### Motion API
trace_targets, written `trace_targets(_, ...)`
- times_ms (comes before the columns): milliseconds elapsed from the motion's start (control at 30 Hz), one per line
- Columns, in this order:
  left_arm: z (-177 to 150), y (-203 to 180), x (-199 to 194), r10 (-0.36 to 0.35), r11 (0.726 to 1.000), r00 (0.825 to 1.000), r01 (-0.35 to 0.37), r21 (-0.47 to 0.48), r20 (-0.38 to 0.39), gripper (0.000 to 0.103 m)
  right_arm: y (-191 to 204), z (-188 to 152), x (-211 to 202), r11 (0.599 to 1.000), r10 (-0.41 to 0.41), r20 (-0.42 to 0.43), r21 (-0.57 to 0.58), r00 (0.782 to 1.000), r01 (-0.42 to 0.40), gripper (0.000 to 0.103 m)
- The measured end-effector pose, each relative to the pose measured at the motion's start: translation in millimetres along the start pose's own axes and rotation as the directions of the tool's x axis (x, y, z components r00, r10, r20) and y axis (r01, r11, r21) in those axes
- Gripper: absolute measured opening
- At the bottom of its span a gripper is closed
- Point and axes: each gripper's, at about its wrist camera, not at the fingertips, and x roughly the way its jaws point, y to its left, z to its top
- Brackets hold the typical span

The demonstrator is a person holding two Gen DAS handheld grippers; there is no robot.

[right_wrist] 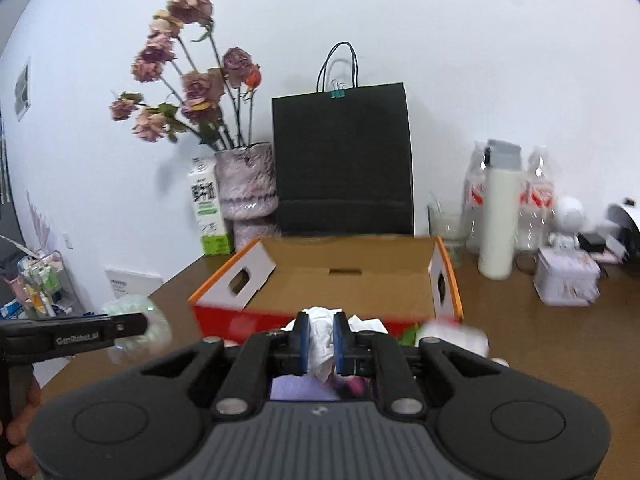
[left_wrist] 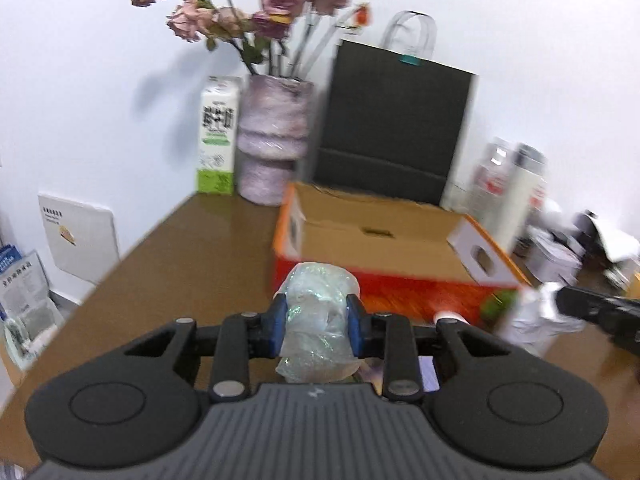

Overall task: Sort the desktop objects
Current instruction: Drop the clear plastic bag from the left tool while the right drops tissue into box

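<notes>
My left gripper (left_wrist: pixel 318 326) is shut on a crumpled clear plastic bag (left_wrist: pixel 316 320) and holds it above the brown table, just in front of the open orange cardboard box (left_wrist: pixel 380 240). The bag also shows in the right wrist view (right_wrist: pixel 138 328). My right gripper (right_wrist: pixel 320 340) is shut on a crumpled white paper wad (right_wrist: pixel 322 336), near the front wall of the box (right_wrist: pixel 340 264). In the left wrist view the right gripper (left_wrist: pixel 560 304) enters from the right with the white wad (left_wrist: pixel 536 316).
Behind the box stand a black paper bag (right_wrist: pixel 344 160), a vase of dried roses (right_wrist: pixel 248 192) and a milk carton (right_wrist: pixel 210 212). At the right are a white bottle (right_wrist: pixel 498 216), plastic bags, a small tin (right_wrist: pixel 566 280) and a white figurine (right_wrist: pixel 568 220).
</notes>
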Motion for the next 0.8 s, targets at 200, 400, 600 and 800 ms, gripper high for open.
trace_targets(200,-68.9,-33.8,-77.3,-0.035,0.994,0.999,0.032,0.104,0.025,0.031,15.5,-62.8,-69.8,1.0,0.003,0.01,-0.01,1.0,-0.003,0.011)
trace_targets(400,-117.0,-47.5,-129.5,-0.118,0.978,0.993,0.12,0.169,-0.025,0.031,29.9,-119.8,-127.1,1.0,-0.002,-0.019,-0.018,1.0,0.002,0.011)
trace_targets(600,-109.7,-50.2,-143.0,-0.125,0.975,0.992,0.117,0.189,0.031,0.031,38.2,-133.0,-161.1,0.996,-0.003,0.095,-0.089,0.996,0.011,0.011)
trace_targets(800,-55.0,-43.1,-122.4,-0.161,0.975,0.987,0.157,0.158,0.012,0.031,29.3,-89.9,-147.4,0.994,0.069,0.101,-0.092,0.992,-0.06,0.011)
